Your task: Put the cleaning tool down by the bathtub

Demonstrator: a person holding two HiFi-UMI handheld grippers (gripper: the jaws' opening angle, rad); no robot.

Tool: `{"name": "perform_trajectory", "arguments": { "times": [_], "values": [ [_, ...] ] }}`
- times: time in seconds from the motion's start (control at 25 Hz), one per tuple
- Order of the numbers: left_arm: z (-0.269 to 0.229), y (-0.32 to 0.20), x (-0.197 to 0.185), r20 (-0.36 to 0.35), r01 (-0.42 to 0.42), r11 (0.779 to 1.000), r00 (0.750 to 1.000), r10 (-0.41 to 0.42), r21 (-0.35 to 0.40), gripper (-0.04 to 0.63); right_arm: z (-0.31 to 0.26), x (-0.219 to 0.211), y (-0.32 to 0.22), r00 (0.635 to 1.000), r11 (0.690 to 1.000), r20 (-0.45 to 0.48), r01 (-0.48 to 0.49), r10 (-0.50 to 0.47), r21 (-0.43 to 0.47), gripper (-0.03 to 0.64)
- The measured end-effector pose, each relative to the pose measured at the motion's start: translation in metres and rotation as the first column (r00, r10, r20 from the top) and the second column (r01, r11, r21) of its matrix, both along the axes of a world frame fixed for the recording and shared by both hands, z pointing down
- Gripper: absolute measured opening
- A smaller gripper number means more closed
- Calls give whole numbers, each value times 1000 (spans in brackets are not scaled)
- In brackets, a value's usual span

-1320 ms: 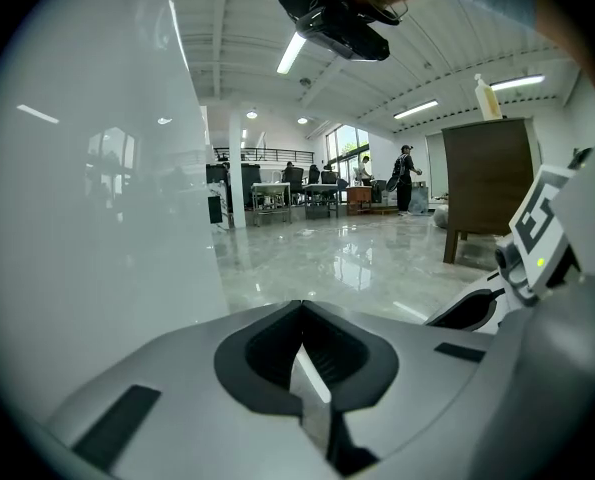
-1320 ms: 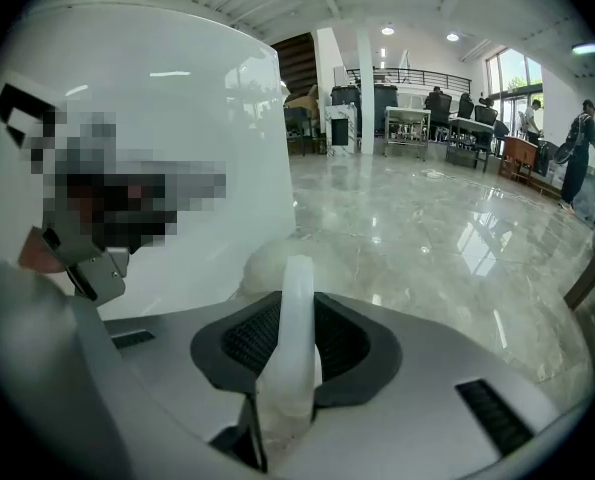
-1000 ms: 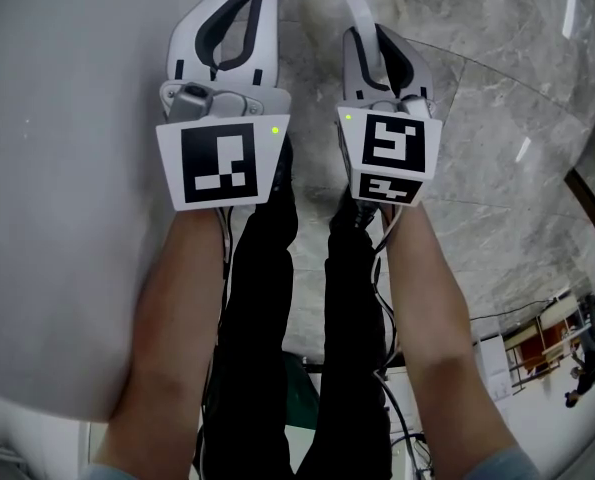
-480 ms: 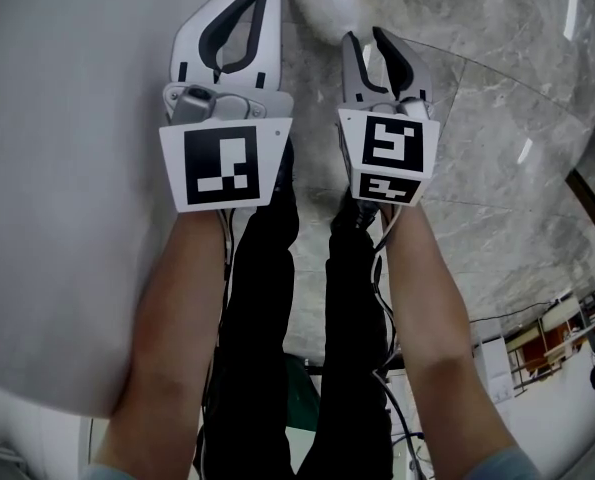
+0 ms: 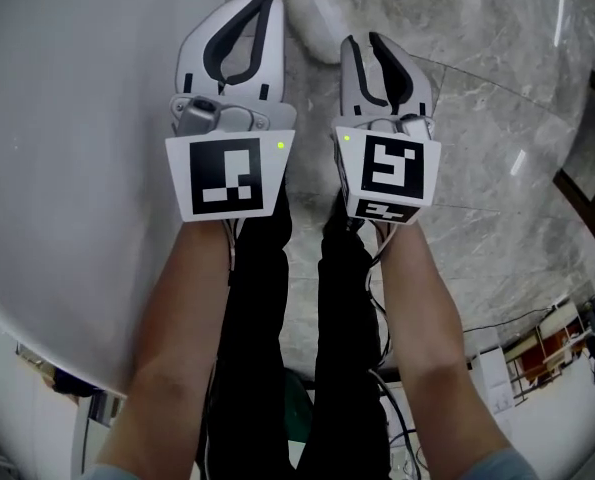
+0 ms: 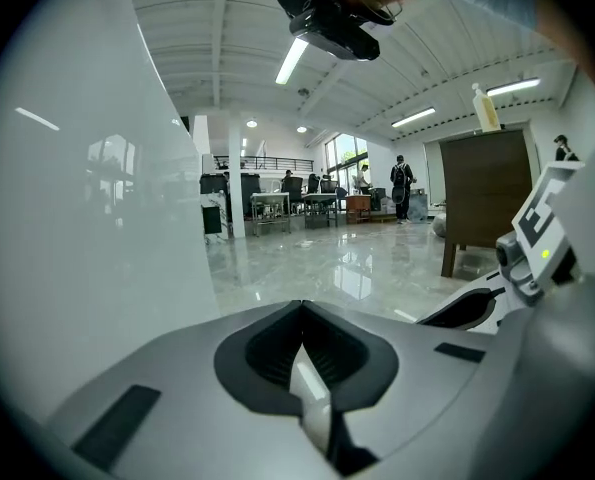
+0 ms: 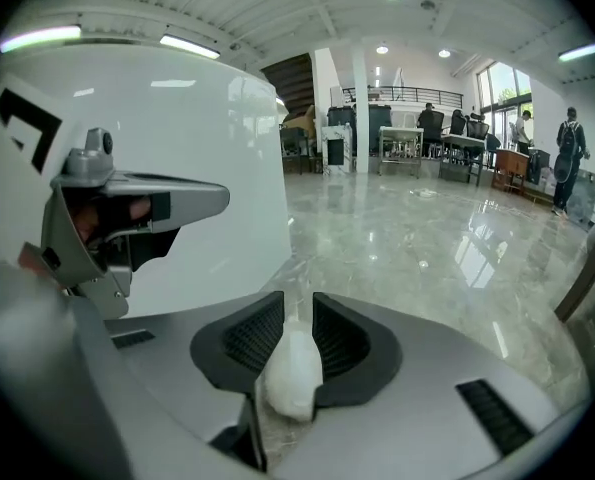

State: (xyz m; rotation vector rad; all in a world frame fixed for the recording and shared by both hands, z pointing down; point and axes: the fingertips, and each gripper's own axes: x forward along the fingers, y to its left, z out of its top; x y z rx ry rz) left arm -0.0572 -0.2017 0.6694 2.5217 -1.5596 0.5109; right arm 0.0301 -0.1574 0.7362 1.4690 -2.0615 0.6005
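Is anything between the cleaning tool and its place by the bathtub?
Nothing visible does. The cleaning tool lies on the floor beside the bathtub; the jaws of the right gripper are closing, with its end showing between them.

cleaning tool [image 5: 315, 6]: only its pale, soft-edged head shows at top centre of the head view; the rest is hidden behind the right gripper [image 5: 362, 40]
right gripper: jaws closing; a white shape [image 7: 291, 370] sits between them, too blurred to say which part it is
bathtub [image 5: 67, 148]: cut off by the left and top edges
far people [image 6: 402, 180]: too small to make out
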Motion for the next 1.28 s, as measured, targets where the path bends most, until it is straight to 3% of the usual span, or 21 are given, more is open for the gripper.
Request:
{"name": "perform_trajectory", "arguments": {
  "times": [0.16,0.4,0.68,0.8,1.28],
  "values": [
    [-50,-6,6,-33,27,999,999,-25,47,15,-63,8,-19,1000,995,20,4,-6,100,100],
    [-144,-10,11,-89,67,988,995,-55,137,15,-175,11,-39,998,962,51,25,-40,272,77],
    [-257,-12,24,-44,36,972,999,-26,232,15,-316,19,-55,994,896,89,18,-64,444,45],
    [-306,-12,26,-64,46,964,997,-30,263,15,-368,21,-56,993,870,91,20,-74,493,16],
    [-471,-8,34,-102,62,935,994,-27,350,15,-522,28,-48,990,797,116,-7,-79,603,14]
  ]
}}
